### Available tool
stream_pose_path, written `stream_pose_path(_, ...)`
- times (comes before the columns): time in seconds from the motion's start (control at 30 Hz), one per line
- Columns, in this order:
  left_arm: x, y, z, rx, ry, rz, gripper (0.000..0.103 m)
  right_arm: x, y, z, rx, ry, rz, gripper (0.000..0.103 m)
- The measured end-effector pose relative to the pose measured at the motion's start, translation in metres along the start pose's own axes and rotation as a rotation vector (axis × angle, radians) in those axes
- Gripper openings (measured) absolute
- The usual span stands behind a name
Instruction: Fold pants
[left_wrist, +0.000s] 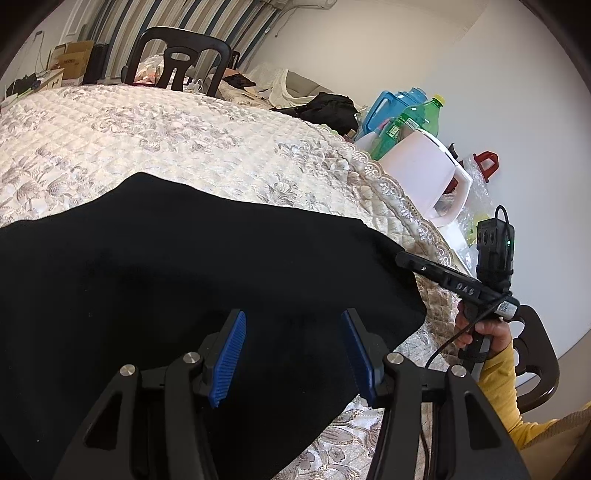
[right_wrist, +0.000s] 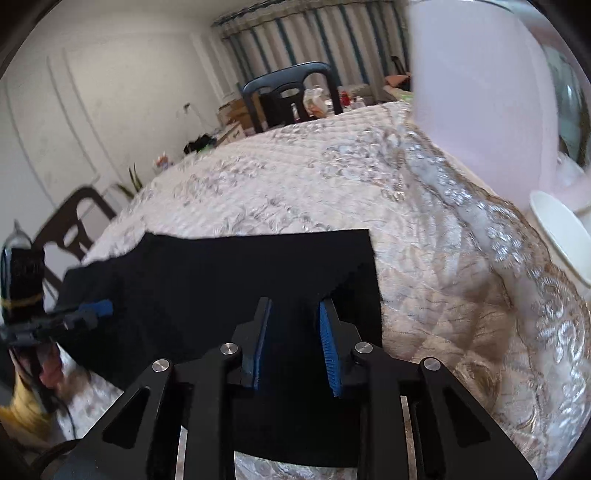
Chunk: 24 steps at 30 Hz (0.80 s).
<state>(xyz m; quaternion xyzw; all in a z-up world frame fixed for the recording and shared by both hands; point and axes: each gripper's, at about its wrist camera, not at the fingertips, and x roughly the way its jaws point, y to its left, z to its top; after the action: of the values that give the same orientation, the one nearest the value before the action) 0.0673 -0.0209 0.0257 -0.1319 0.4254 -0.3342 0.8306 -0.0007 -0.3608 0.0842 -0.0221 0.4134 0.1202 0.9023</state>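
The pants (left_wrist: 207, 280) are seen as a black slab across the lower half of both frames, laid on the quilt (left_wrist: 155, 136), with a squared corner at centre right of the right wrist view. At least one fold is judged done; whether more folds are left cannot be told, since no legs or waistband can be made out.

The left gripper (left_wrist: 293, 354) is held spread above the cloth, nothing pinched. The right gripper (right_wrist: 295, 343) is likewise parted over the pants' near edge, empty.

Raised letters, seemingly "DAS", are read on the right gripper's body at the right edge of the left wrist view. Box print at upper left is too small to be read.
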Motion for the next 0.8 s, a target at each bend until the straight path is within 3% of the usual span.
stream_pose_path(0.13, 0.001, 0.005, -0.001, -0.026, 0.005, 0.001, 0.056, 0.014, -0.011, 0.009, 0.019, 0.027, -0.037, 0.026)
stream_pose_path(0.27, -0.002, 0.005, -0.001, -0.033, -0.004, -0.002, 0.056, 0.019, -0.02, 0.015, 0.079, 0.031, 0.051, 0.026)
stream_pose_path(0.3, -0.002, 0.006, -0.001, -0.033, -0.005, -0.001, 0.056, 0.019, -0.021, 0.016, 0.095, 0.025, 0.065, 0.022)
stream_pose_path(0.37, -0.002, 0.006, 0.0, -0.035, -0.005, 0.001, 0.056, 0.015, -0.022, 0.018, 0.112, -0.002, 0.056, 0.001)
stream_pose_path(0.6, -0.007, 0.008, 0.001, -0.043, -0.021, 0.009, 0.056, -0.013, -0.024, 0.034, 0.126, -0.111, 0.028, 0.001)
stream_pose_path(0.73, -0.013, 0.005, 0.004, -0.037, -0.048, 0.005, 0.057, -0.014, -0.02, 0.046, 0.1, -0.114, 0.007, 0.001)
stream_pose_path(0.8, -0.012, 0.004, 0.005, -0.033, -0.052, 0.006, 0.057, -0.004, -0.021, 0.051, 0.104, -0.072, -0.004, 0.001)
